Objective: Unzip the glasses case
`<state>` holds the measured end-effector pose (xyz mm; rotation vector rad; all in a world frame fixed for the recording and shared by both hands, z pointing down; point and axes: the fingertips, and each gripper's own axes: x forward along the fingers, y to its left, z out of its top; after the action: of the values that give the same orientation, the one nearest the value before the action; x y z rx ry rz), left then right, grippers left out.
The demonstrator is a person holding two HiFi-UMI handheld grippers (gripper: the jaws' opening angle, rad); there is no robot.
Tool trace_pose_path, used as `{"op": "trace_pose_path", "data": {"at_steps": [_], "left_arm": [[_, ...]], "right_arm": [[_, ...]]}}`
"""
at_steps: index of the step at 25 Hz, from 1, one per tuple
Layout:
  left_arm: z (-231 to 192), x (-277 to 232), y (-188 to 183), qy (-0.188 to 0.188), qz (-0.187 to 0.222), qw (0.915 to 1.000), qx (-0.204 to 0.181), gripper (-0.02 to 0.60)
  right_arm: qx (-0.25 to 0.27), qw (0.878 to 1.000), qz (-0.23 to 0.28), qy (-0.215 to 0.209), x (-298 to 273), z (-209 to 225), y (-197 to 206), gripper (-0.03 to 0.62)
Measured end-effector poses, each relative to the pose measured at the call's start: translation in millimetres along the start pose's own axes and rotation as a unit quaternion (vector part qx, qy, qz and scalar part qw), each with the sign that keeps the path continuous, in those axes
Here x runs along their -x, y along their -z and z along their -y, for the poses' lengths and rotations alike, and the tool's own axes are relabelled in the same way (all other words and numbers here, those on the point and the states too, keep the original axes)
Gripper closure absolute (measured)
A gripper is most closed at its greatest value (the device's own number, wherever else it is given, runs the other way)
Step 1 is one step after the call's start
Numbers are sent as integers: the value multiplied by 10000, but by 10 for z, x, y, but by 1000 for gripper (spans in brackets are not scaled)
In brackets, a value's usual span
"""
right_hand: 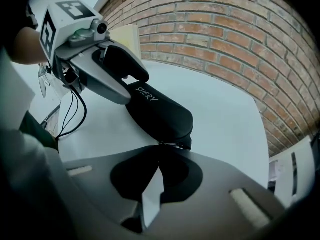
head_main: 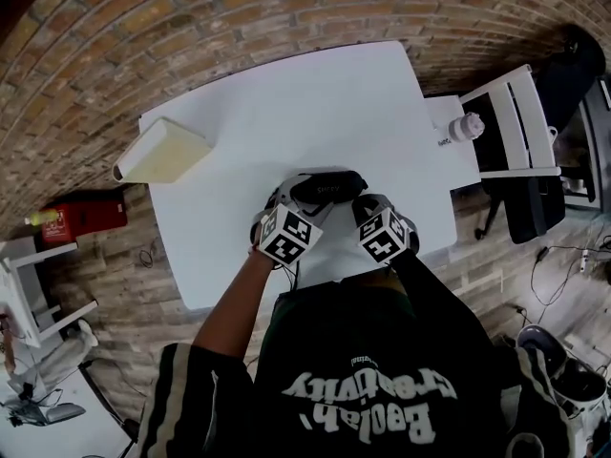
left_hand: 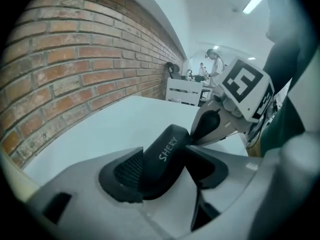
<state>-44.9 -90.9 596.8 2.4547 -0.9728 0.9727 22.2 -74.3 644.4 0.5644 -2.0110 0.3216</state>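
Pulling the zip round wants a steady anchor. The left gripper's (left_hand: 166,163) fingers (left_hand: 124,170) stand spread astride one end of the glasses case (head_main: 329,185), which lies on the white desk (head_main: 286,93) close before the person; I'd close them firmly. The right gripper's (right_hand: 160,151) fingers (right_hand: 132,177) are pressed together, seemingly nipping the zip pull (right_hand: 170,144) at the other end. It should follow the seam's curve, kept low. I count one case, two grippers, one cream block (head_main: 170,151).
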Motion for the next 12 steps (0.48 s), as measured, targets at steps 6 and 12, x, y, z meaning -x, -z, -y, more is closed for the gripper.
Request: {"op": "trace_pose_path", "data": {"at_steps": [6, 12], "left_arm": [[101, -116, 23, -68, -283, 9979, -583, 315], [104, -111, 22, 15, -164, 9983, -564, 318]], "right_arm": [[17, 10000, 49, -20, -17, -118, 32, 579], [78, 9998, 86, 134, 4, -69, 45, 580]]}}
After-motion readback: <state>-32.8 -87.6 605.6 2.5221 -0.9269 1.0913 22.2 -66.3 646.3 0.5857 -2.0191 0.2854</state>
